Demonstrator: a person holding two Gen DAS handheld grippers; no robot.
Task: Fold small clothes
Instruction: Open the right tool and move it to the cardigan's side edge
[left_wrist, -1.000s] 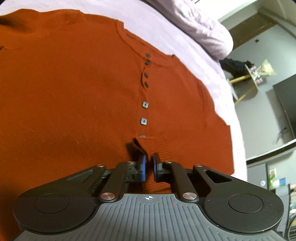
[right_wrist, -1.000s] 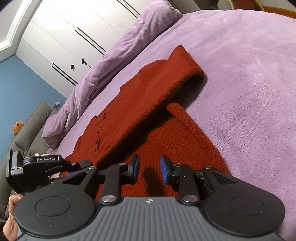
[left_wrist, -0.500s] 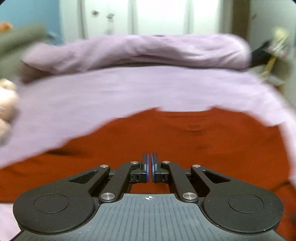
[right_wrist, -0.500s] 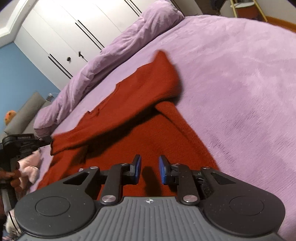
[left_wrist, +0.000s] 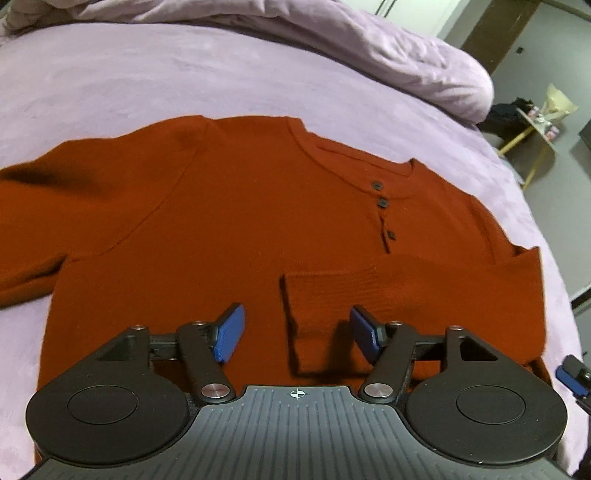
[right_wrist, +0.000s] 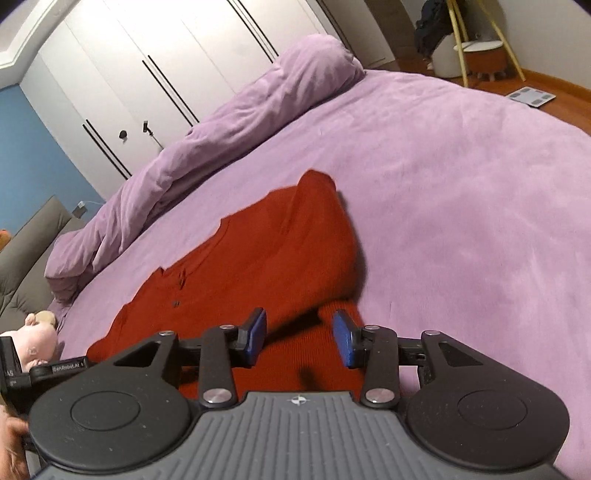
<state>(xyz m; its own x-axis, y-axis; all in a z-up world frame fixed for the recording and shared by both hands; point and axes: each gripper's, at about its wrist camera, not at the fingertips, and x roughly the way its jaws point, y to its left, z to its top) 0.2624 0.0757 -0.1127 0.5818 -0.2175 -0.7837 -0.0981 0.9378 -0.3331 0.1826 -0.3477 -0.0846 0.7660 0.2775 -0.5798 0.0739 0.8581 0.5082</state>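
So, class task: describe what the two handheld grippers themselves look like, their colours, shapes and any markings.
The left gripper and right gripper match: black linkage arms with silver pivot screws, blue pads on the fingers, two round black discs, and a ribbed grey body bearing a small crosshair mark. Seen from the right wrist, the left unit's side carries white lettering, too small to read reliably.

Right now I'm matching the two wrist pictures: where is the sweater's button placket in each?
Left wrist: the button placket runs down from the neckline, right of centre on the orange sweater.
Right wrist: the placket shows small, left of centre, above the left fingertip.
Shared landmark: the rolled purple duvet beyond the sweater.
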